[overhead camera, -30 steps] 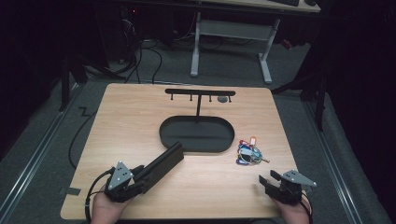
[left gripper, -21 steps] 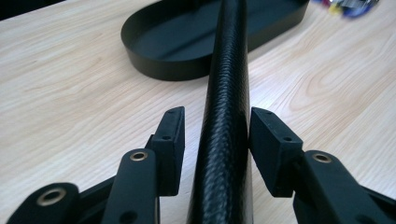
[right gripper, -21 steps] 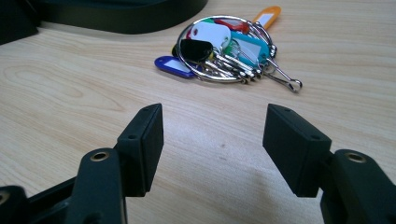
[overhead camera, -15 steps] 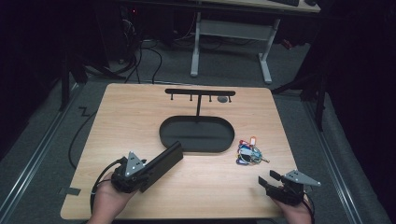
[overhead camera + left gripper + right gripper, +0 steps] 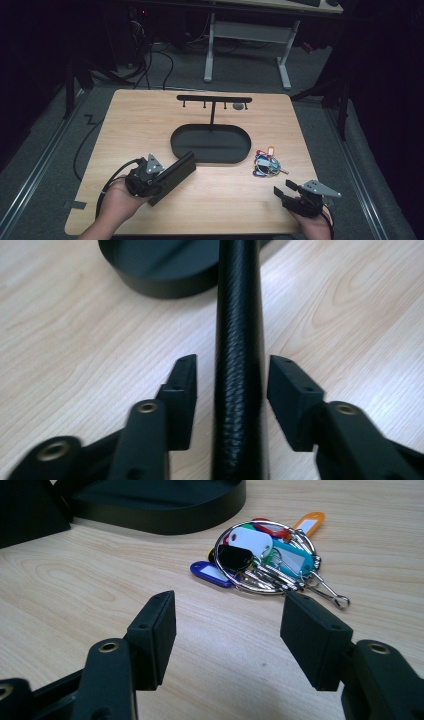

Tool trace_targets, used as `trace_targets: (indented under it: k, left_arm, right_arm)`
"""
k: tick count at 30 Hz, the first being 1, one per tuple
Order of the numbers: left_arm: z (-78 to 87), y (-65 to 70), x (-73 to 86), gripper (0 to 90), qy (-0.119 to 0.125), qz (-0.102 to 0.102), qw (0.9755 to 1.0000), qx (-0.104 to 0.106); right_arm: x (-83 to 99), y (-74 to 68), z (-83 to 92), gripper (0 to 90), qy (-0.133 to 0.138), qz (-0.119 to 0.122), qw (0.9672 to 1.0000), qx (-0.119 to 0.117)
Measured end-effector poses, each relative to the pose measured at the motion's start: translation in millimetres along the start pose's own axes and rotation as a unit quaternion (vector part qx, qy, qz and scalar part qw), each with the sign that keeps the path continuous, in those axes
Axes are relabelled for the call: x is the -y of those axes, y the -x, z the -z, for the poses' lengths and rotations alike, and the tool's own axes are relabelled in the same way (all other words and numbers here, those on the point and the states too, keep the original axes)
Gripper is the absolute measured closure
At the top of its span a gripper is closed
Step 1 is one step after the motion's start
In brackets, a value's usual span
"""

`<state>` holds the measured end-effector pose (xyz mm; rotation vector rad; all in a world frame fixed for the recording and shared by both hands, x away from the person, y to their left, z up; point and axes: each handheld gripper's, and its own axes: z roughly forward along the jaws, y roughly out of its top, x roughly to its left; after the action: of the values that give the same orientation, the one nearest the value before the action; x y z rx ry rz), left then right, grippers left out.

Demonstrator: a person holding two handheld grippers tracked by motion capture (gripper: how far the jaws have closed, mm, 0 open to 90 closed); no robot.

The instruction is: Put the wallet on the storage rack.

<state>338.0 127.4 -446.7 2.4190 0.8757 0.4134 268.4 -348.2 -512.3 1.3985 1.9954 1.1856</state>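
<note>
A long black textured case point(image 5: 179, 167) lies near the front left of the wooden table point(image 5: 150, 125), close to an oval black tray point(image 5: 175, 142). My left gripper point(image 5: 164, 181) straddles its near end. In the left gripper view the case point(image 5: 239, 315) runs up between the pads; the jaws have just been closing, and a gap shows at the left pad point(image 5: 182, 390). A bunch of keys with coloured tags point(image 5: 266, 165) lies right of the tray. My right gripper point(image 5: 283, 189) stands open a little short of the keys point(image 5: 267, 560), with nothing between its jaws.
A black T-shaped stand with small hooks point(image 5: 214, 99) rises from the tray's far side. The tray's wall point(image 5: 165, 517) lies beyond the keys. A cable point(image 5: 87, 150) hangs over the table's left edge. Desk legs and cables stand on the floor behind.
The left hand has moved forward and to the right, sliding its jaws further along the black case, which stays about where it was. The right gripper has kept still.
</note>
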Motion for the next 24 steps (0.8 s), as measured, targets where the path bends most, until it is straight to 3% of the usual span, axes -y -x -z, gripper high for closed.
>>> trace_targets:
  k: [10,18,24]
  left_arm:
    - [-0.7,-6.9,-10.6,70.7,-0.047,-0.007,0.9986,0.022]
    - [-1.1,-6.4,-12.9,72.9,-0.057,-0.018,0.998,0.022]
    - [-1.3,-10.0,-15.0,73.6,-0.064,-0.018,0.9972,0.035]
  right_arm:
    - [-2.9,-3.3,-6.5,39.5,-0.004,0.005,0.9999,-0.009]
    - [-2.3,-1.3,-4.2,39.6,0.0,0.004,0.9999,-0.012]
    - [-2.6,-0.7,-1.7,39.8,0.003,0.002,1.0,-0.007]
